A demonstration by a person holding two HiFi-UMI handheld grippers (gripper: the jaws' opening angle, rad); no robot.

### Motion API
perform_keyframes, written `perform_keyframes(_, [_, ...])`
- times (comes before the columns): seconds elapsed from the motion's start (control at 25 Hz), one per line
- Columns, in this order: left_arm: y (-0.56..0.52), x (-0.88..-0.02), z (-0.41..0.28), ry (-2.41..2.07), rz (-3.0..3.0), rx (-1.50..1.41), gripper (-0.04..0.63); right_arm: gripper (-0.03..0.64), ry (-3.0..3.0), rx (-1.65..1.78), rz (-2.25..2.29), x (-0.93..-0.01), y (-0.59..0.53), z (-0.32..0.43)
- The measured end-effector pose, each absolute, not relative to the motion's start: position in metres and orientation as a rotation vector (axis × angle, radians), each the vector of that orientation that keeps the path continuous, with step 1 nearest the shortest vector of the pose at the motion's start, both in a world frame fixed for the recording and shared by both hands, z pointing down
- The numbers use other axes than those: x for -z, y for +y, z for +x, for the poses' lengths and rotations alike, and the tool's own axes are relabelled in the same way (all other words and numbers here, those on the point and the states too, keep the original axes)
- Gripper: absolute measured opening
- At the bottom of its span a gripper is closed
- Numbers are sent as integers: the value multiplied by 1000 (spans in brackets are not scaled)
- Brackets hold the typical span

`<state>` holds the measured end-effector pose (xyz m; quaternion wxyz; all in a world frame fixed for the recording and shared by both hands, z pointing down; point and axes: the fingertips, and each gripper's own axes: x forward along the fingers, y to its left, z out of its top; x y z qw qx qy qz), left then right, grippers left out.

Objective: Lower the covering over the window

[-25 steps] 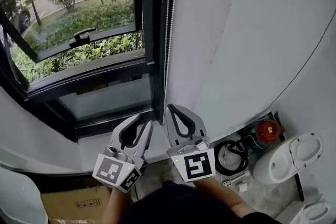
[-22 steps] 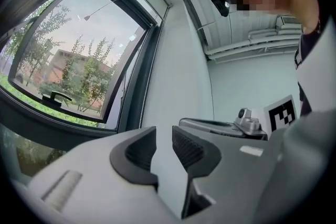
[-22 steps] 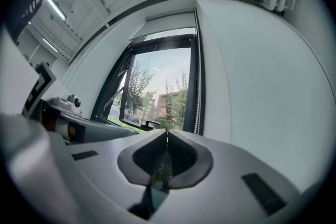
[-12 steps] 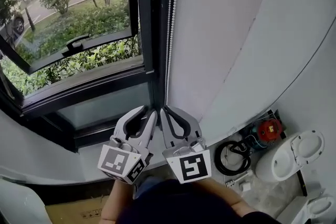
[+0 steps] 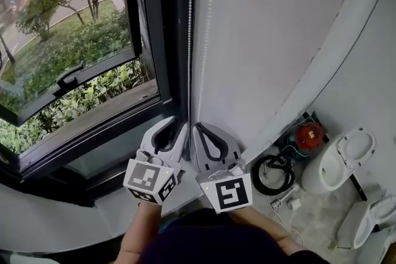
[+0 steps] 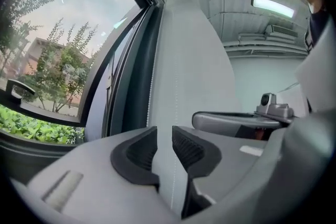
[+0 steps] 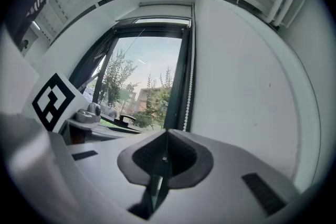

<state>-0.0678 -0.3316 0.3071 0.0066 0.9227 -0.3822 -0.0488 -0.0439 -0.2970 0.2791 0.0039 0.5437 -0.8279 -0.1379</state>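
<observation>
The window (image 5: 68, 65) in its black frame (image 5: 151, 40) is uncovered; the blind sits rolled up at the top (image 7: 164, 7). A white bead chain (image 5: 189, 40) hangs along the frame's right side. My left gripper (image 5: 176, 128) is at the chain's lower end. Its jaws stand apart, and one strand (image 6: 175, 86) runs down through the gap (image 6: 164, 134) without being pinched. My right gripper (image 5: 198, 128) sits right beside it, shut (image 7: 167, 132). The chain (image 7: 188, 86) passes just right of its tips, and I see nothing gripped.
A white curved wall (image 5: 278, 40) stands right of the window. Low at the right are a black cable coil (image 5: 272, 173), a red object (image 5: 307, 133) and white toilet-like fixtures (image 5: 343, 161). The tilted window sash and its handle (image 5: 65, 80) project at the left.
Both grippers have moved in towards the chain and now sit tip to tip beside it. The left one has come right, with a strand now between its jaws.
</observation>
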Motion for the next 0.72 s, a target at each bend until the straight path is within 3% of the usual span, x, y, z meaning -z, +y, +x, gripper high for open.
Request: perform_keyframes(0.72, [-398,-320,-42,-1034,2919,86,86,14,-2438,458,1824,-278,-314,-41])
